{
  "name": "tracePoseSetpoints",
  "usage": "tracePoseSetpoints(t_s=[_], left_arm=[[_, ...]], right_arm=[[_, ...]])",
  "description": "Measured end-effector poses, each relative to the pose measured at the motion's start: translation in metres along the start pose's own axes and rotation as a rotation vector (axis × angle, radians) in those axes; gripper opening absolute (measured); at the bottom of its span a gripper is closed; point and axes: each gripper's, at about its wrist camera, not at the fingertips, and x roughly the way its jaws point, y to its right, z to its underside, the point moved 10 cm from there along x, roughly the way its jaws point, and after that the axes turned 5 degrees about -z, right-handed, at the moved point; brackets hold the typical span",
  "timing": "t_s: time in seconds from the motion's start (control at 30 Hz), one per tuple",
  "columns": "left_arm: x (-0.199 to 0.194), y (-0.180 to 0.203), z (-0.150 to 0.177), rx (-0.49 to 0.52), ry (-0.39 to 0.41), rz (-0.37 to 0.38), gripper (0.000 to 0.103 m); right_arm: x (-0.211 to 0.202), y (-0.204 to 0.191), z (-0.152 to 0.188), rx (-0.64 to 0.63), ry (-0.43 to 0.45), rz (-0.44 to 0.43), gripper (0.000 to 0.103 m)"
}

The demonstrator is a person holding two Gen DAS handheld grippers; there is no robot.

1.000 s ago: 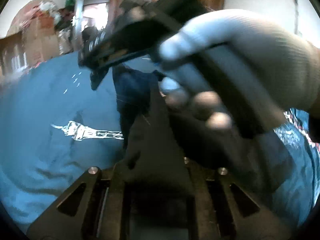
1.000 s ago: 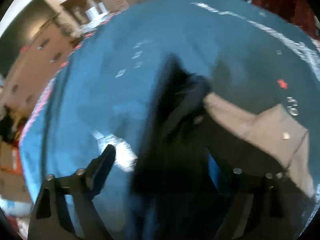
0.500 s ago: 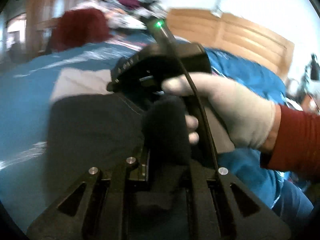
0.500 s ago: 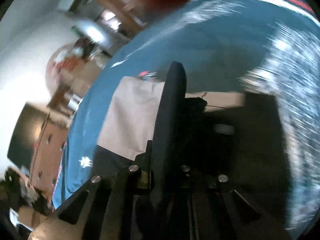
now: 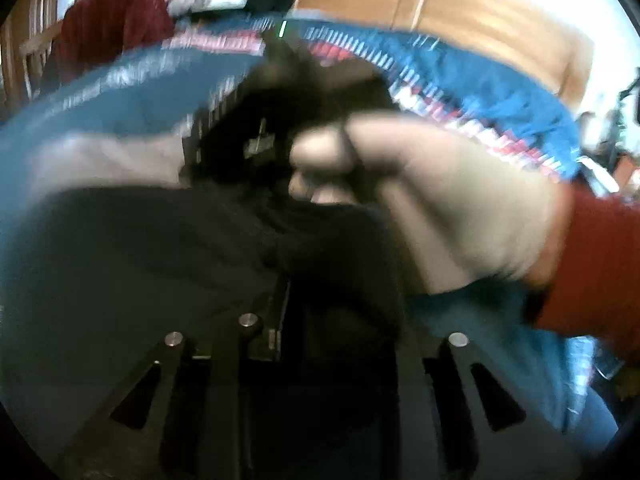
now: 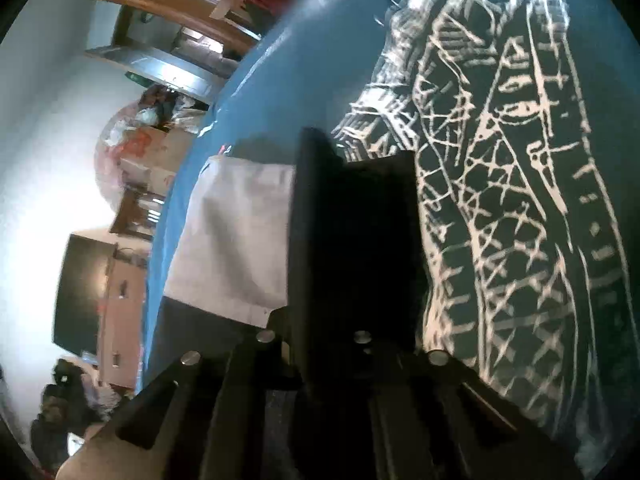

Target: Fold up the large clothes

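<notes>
A dark garment (image 5: 152, 248) with a light grey panel (image 5: 108, 160) lies over the blue bed sheet (image 5: 132, 92). My left gripper (image 5: 320, 280) is shut on a bunch of its dark cloth, which hides the fingertips. Just ahead, a gloved hand (image 5: 432, 208) with a red sleeve holds my right gripper (image 5: 276, 120); this view is blurred. In the right wrist view my right gripper (image 6: 354, 208) is shut on a dark fold of the garment (image 6: 352, 260), with the grey panel (image 6: 236, 236) to its left.
The sheet carries a large white tower print (image 6: 508, 200) to the right of the garment. A wooden headboard (image 5: 460, 12) stands behind the bed, with a red garment (image 5: 108, 28) and a clothes pile at the back. Cabinets and a dark screen (image 6: 80, 292) line the wall.
My right gripper, open around the dark cloth a second ago, has shut on it. Both grippers have swung across the bed with the garment, and the gloved hand now fills more of the left view.
</notes>
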Motion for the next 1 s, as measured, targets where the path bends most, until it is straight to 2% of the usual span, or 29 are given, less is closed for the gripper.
tracePoseSetpoints(t_s=[0.1,0.2,0.23,0.27,0.37,0.43,0.5,0.53,0.57,0.63,0.73,0.8,0.9,0.97,1.0], left_arm=[[-0.022,0.0,0.001,-0.012,0.011,0.021,0.028],[-0.072,0.001,0.015,0.0,0.053,0.04,0.029],[-0.095,-0.003,0.024,-0.003,0.078,0.032,0.03],[-0.113,-0.008,0.033,-0.012,0.099,0.025,0.031],[-0.167,-0.03,0.067,-0.069,0.138,-0.035,0.033],[-0.19,-0.048,0.087,-0.1,0.143,-0.092,0.034],[-0.203,-0.065,0.101,-0.129,0.147,-0.131,0.036],[-0.204,-0.075,0.107,-0.137,0.139,-0.162,0.038],[-0.201,-0.082,0.111,-0.142,0.122,-0.187,0.04],[-0.194,-0.097,0.114,-0.15,0.104,-0.234,0.04],[-0.174,-0.104,0.109,-0.13,0.076,-0.265,0.041],[-0.159,-0.107,0.106,-0.12,0.059,-0.258,0.044],[-0.132,-0.125,0.101,-0.114,0.023,-0.293,0.043],[-0.129,-0.134,0.097,-0.129,0.02,-0.307,0.037],[-0.138,-0.138,0.089,-0.124,0.049,-0.335,0.031]], right_arm=[[-0.003,0.004,0.001,0.019,-0.033,-0.05,0.007],[-0.029,0.004,0.011,0.038,-0.064,-0.043,0.029],[-0.034,-0.001,0.017,0.037,-0.067,-0.054,0.041],[-0.048,-0.008,0.029,0.029,-0.071,-0.071,0.044],[-0.081,-0.027,0.073,-0.01,-0.073,-0.056,0.044],[-0.096,-0.037,0.098,-0.018,-0.07,-0.039,0.044],[-0.109,-0.046,0.121,-0.032,-0.068,-0.032,0.053],[-0.115,-0.048,0.128,-0.033,-0.056,-0.021,0.063],[-0.116,-0.052,0.137,-0.03,-0.053,-0.019,0.068],[-0.114,-0.055,0.154,-0.027,-0.072,0.005,0.068],[-0.11,-0.063,0.177,-0.045,-0.097,0.041,0.068],[-0.105,-0.068,0.18,-0.049,-0.091,0.053,0.068],[-0.098,-0.067,0.177,-0.031,-0.06,0.056,0.065],[-0.099,-0.062,0.169,-0.043,-0.025,0.072,0.015],[-0.1,-0.058,0.164,-0.043,0.004,0.076,0.015]])
